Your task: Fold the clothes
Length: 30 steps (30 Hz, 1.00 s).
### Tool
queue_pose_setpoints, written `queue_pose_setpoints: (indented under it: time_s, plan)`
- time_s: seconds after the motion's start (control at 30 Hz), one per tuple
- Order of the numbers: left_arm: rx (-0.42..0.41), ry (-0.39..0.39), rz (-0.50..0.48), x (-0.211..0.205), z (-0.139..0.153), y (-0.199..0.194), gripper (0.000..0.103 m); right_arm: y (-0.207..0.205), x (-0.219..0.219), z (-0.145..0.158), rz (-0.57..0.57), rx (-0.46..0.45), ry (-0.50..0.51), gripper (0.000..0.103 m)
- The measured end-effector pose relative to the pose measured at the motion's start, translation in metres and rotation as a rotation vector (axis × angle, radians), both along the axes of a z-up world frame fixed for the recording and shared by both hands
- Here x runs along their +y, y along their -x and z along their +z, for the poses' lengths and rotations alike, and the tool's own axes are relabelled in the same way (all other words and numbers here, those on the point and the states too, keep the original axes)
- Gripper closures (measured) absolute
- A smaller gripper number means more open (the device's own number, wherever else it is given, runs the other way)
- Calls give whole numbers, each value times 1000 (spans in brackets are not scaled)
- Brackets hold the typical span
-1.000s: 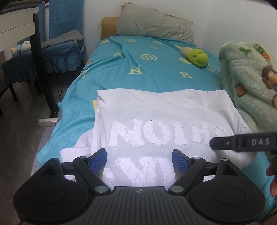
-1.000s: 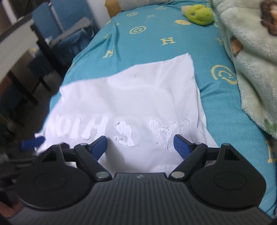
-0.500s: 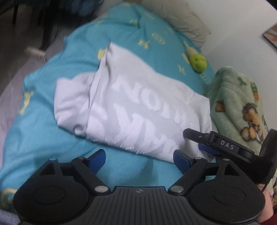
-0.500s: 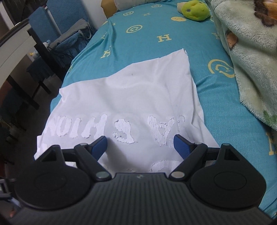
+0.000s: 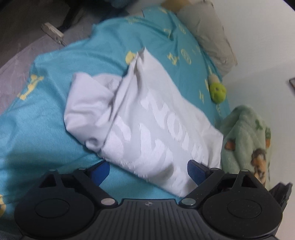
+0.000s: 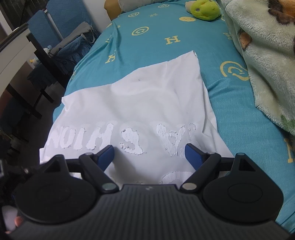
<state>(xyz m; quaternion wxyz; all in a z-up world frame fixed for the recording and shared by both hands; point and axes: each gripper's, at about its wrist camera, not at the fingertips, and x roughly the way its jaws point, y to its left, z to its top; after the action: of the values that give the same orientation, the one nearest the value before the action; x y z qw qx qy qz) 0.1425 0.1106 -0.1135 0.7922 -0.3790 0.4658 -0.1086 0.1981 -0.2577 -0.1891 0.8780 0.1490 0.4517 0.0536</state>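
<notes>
White cotton is lying spread on the bed [image 6: 184, 27]: a t-shirt [image 6: 147, 103] with raised white letters is resting flat on the turquoise sheet [image 5: 46, 129], near the foot edge of the bed; in the left wrist view one sleeve [image 5: 86, 103] is lying bunched beside the body of the shirt, toward the open side edge of the bed.

Left tongs [image 5: 148, 170] are hovering at the near edge of the t-shirt, their jaws opening wide; the shirt's edge is lying between the blue pads [image 5: 100, 169] but they are not pressing on it; this view is blurred. Right tongs [image 6: 149, 155] are hanging over the lettered part of the shirt, jaws spread wide and pinching nothing; cloth is showing between the pads, apart from them.

A green plush toy [image 6: 204, 9] is sitting near the head end of the bed, well apart from the shirt; a grey pillow [image 5: 206, 35] is lying at the head edge; a fleece blanket [image 6: 263, 55] with animal pictures is heaped along the wall side edge, just beside the shirt's corner in the left wrist view.
</notes>
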Motion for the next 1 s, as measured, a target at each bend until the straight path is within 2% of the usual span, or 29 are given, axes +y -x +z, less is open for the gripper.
queue_pose_setpoints:
  time_s: [0.17, 0.23, 0.37, 0.5, 0.53, 0.63, 0.77, 0.83, 0.93, 1.0]
  plan:
    - [-93, 80, 44, 7, 10, 6, 11, 0, -2, 0, -8, -2, -12, 18]
    - [-79, 81, 44, 6, 9, 6, 11, 0, -3, 0, -17, -2, -25, 18]
    - [48, 92, 25, 2, -10, 0, 18, 1, -6, 0, -33, -1, -50, 18]
    - [59, 110, 80, 8, -17, -6, 26, 2, -10, 1, -50, -6, -76, 18]
    - [62, 109, 95, 9, -18, -7, 32, 2, -11, 2, -57, -7, -85, 18]
    - [74, 103, 132, 13, -21, -8, 52, 6, -21, 7, -118, -18, -160, 17]
    - [62, 88, 161, 17, -20, -5, 67, 20, -34, 18, -194, -57, -368, 17]
    - [44, 73, 162, 15, -17, -3, 68, 27, -31, 19, -182, -68, -479, 17]
    - [21, 65, 159, 14, -12, 1, 69, 27, -11, 10, -126, -2, -608, 16]
    - [10, 90, 157, 16, -10, 5, 71, 26, 7, -2, -87, 61, -646, 16]
